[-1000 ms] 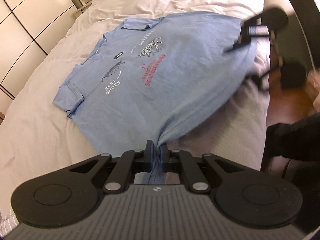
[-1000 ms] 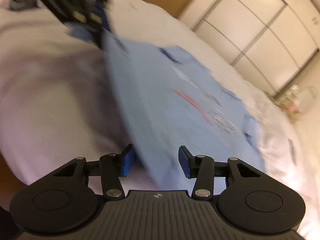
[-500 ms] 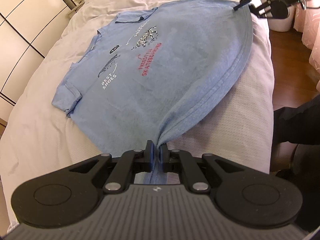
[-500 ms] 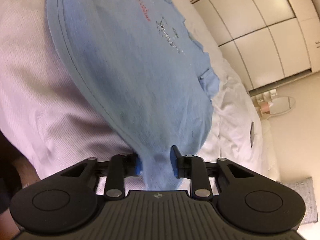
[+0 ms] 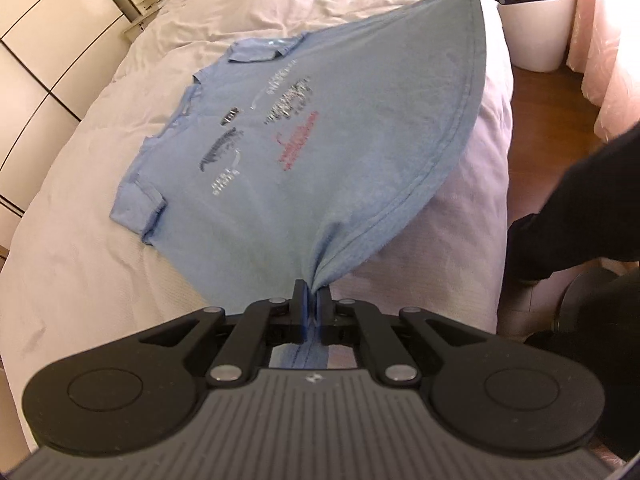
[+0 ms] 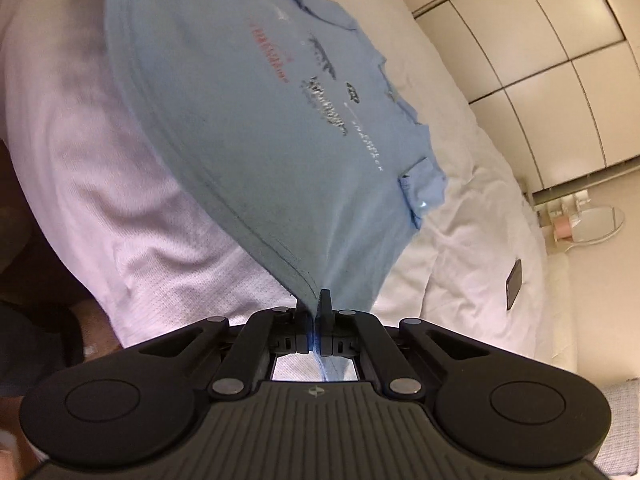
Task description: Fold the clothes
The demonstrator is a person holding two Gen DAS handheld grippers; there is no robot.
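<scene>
A wide bed (image 5: 80,264) covered in a pale, rumpled duvet is filling most of both views, with cream wardrobe doors (image 6: 560,60) standing beyond it. A light blue T-shirt (image 5: 340,140) with printed graphics is lying face up across the bed, its collar and sleeves resting on the duvet while its hem is being lifted clear at the near edge. The left gripper (image 5: 311,304) is clamping one hem corner tightly between its closed fingers, and the right gripper (image 6: 316,312) is pinching the opposite hem corner the same way, so the hem is stretching in a taut curve between them. A white bin (image 5: 536,28) is standing on the wooden floor beside the bed. A dark phone (image 6: 514,284) is lying on the duvet well apart from the shirt.
</scene>
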